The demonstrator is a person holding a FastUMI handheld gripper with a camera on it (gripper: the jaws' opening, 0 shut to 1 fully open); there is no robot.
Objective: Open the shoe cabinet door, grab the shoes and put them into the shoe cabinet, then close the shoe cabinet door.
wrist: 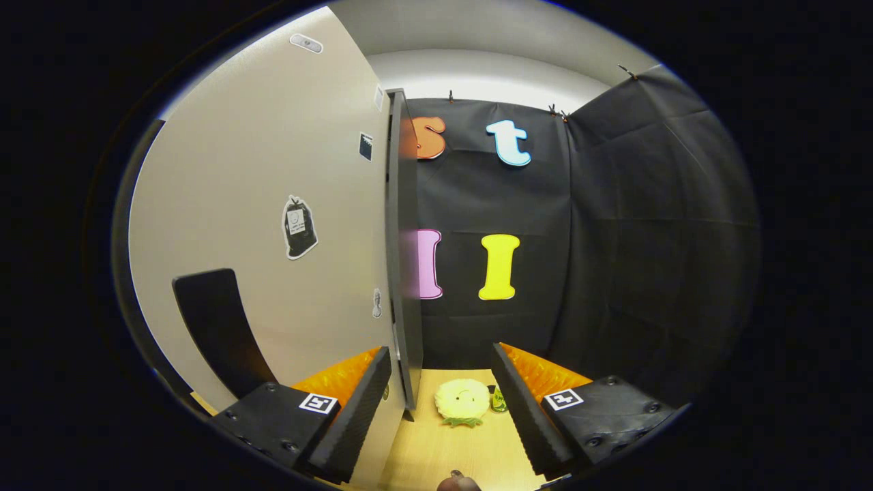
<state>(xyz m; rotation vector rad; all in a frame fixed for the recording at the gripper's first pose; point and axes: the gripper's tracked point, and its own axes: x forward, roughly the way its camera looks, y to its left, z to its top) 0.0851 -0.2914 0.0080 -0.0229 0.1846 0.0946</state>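
My gripper (440, 351) is open. The shoe cabinet door (273, 204), a tall beige panel with stickers on it, stands swung out, and I see it almost edge-on. Its dark edge (404, 273) runs down between my fingers, close beside the left finger (361, 402) and well apart from the right finger (518, 402). Beyond the fingers a yellow plush shoe (462, 399) lies on the light wooden floor (443, 450), just right of the door's lower corner.
A small green object (498, 401) sits right beside the shoe. A black curved shape (215, 320) lies against the door's lower face. Black cloth walls close off the back and the right. A dark rounded thing (458, 483) shows low between the fingers.
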